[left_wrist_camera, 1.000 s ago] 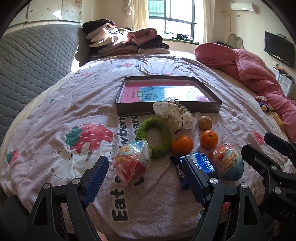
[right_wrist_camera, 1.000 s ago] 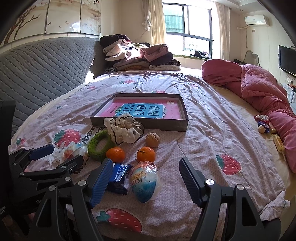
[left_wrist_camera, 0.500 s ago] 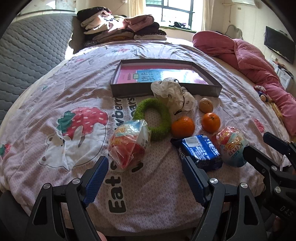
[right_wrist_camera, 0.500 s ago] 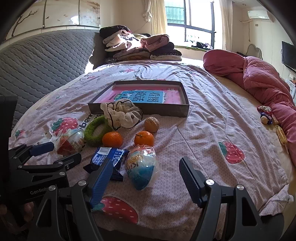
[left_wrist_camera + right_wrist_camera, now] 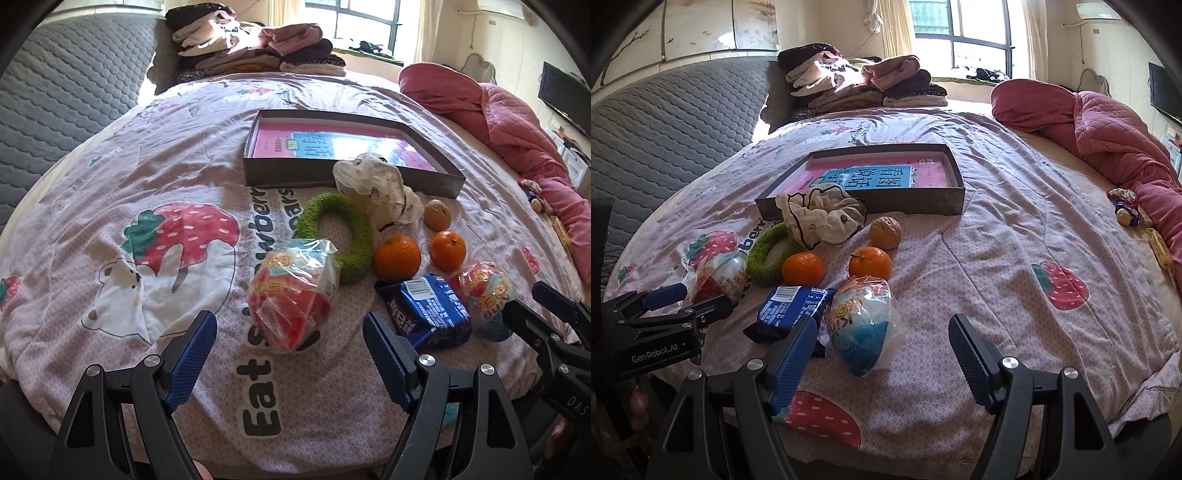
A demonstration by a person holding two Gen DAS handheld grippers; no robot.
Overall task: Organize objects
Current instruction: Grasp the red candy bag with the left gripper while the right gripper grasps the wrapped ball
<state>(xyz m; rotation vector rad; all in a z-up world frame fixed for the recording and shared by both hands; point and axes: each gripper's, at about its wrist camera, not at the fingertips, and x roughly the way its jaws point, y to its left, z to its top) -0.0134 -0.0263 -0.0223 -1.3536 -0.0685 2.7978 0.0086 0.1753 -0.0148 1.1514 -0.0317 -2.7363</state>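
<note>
On the bedspread lie a red wrapped toy egg (image 5: 291, 293) (image 5: 720, 277), a blue wrapped toy egg (image 5: 487, 304) (image 5: 862, 326), a blue snack pack (image 5: 424, 310) (image 5: 794, 306), two oranges (image 5: 398, 257) (image 5: 870, 263), a walnut (image 5: 437, 214) (image 5: 885, 232), a green ring (image 5: 338, 232) (image 5: 768, 251) and a white scrunchie (image 5: 376, 188) (image 5: 822, 216). A shallow grey box (image 5: 317, 171) (image 5: 916, 203) holds a pink book. My left gripper (image 5: 290, 350) is open, just short of the red egg. My right gripper (image 5: 882, 350) is open, just short of the blue egg.
Folded clothes (image 5: 255, 48) are piled at the head of the bed by the grey quilted headboard (image 5: 55, 88). A pink quilt (image 5: 1108, 125) lies bunched on the right with small toys (image 5: 1124, 210) beside it. The bed's front edge runs under both grippers.
Both grippers have moved forward and lower toward the objects. The red egg now lies close between the left fingers and the blue egg close between the right fingers. Both stay open.
</note>
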